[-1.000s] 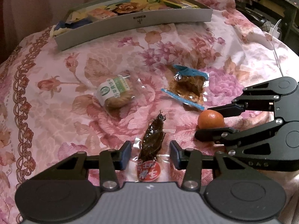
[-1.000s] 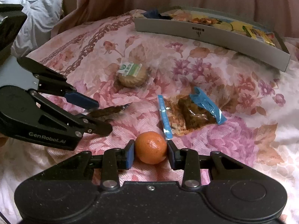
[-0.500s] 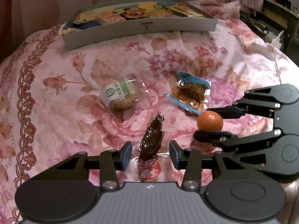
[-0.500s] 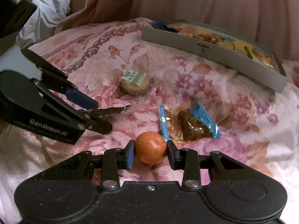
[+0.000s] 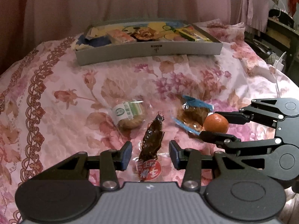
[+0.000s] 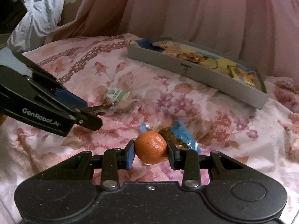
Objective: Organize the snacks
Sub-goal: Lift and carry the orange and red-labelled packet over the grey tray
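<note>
tray (image 5: 149, 51) behind | cookie (image 5: 129, 115) left of pastry (image 5: 194, 114) | orange (image 5: 215, 123) seemingly beside pastry

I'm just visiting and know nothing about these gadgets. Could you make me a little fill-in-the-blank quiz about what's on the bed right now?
1. The right tool is shut on the ____.
2. The left tool is open, and a dark wrapped snack lies ____ its fingers.
3. The grey tray at the far side of the bed already holds ____.
4. The round biscuit has a ____ and white label.

Missing words: orange; between; snacks; green
</note>
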Motion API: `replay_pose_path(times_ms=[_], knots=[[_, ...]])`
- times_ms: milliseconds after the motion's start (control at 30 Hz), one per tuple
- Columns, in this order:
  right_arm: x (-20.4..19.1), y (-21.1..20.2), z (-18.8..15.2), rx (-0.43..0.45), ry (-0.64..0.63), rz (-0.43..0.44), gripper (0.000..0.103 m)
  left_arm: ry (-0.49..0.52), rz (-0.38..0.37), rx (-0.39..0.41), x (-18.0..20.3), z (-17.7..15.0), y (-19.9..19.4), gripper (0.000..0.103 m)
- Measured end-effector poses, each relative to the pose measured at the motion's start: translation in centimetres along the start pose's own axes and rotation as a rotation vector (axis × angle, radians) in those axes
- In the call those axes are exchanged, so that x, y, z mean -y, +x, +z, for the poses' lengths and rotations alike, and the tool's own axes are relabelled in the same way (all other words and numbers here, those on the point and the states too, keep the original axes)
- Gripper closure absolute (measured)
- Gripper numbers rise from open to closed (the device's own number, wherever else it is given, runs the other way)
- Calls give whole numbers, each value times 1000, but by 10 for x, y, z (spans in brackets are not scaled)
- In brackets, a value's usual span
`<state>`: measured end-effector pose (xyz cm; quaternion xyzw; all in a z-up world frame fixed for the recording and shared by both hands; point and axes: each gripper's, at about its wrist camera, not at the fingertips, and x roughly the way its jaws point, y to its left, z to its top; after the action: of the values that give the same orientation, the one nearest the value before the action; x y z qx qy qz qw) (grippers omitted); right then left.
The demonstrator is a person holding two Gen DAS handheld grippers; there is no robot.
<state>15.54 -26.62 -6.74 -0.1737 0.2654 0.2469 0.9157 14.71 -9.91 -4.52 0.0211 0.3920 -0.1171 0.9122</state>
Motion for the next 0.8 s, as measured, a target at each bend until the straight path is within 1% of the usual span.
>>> replay_pose_path(times_ms=[133, 300, 533, 733, 800], knots=[[4, -4, 5, 52, 23, -49, 66, 4, 0, 55, 2, 5, -5, 57], [12, -4, 16, 126, 92, -129, 66, -10, -8, 131, 4, 25, -7, 57], [34, 2, 33, 259, 189, -277, 66, -52, 7, 236, 2, 64, -4, 57], [47, 9, 49, 374, 197, -393, 66, -105, 44, 313, -5, 101, 5, 56], [52, 13, 54, 407, 200, -419, 66, -130, 60, 332, -9, 112, 10, 56]])
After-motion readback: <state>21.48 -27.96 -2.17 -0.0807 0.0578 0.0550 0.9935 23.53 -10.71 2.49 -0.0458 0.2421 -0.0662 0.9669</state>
